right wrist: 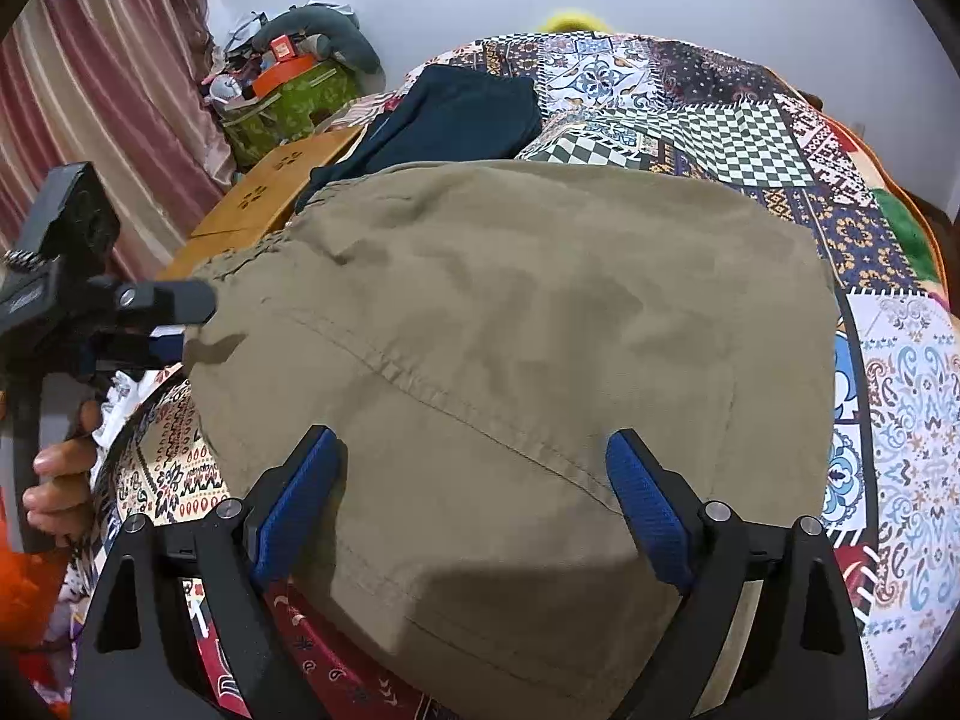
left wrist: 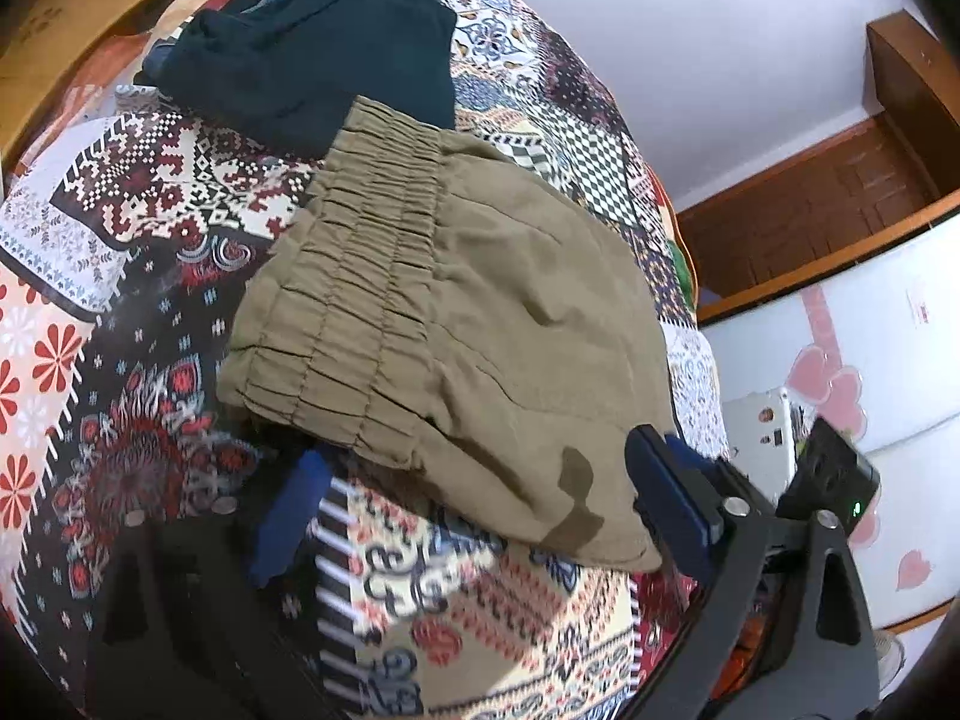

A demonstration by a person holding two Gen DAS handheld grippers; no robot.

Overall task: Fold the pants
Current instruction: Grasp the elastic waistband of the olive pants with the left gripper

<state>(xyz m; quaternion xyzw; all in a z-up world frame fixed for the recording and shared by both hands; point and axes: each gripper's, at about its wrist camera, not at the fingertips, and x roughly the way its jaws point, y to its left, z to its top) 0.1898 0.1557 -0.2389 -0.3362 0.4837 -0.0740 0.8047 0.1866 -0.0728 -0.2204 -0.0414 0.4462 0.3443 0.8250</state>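
Note:
Olive-khaki pants [left wrist: 456, 324] with a gathered elastic waistband [left wrist: 354, 276] lie folded in a flat bundle on a patchwork bedspread [left wrist: 138, 276]. My left gripper [left wrist: 480, 504] is open, its blue pads at the bundle's near edge, holding nothing. The pants fill the right wrist view [right wrist: 510, 360]. My right gripper [right wrist: 474, 492] is open just above the near part of the cloth, gripping nothing. The left gripper also shows in that view [right wrist: 174, 324] at the pants' left edge.
A dark teal garment [left wrist: 312, 54] lies folded behind the pants, also in the right wrist view [right wrist: 456, 114]. A wooden board [right wrist: 264, 192] edges the bed on the left, with cluttered boxes [right wrist: 288, 96] and a curtain beyond. A wooden doorframe [left wrist: 828, 210] stands right.

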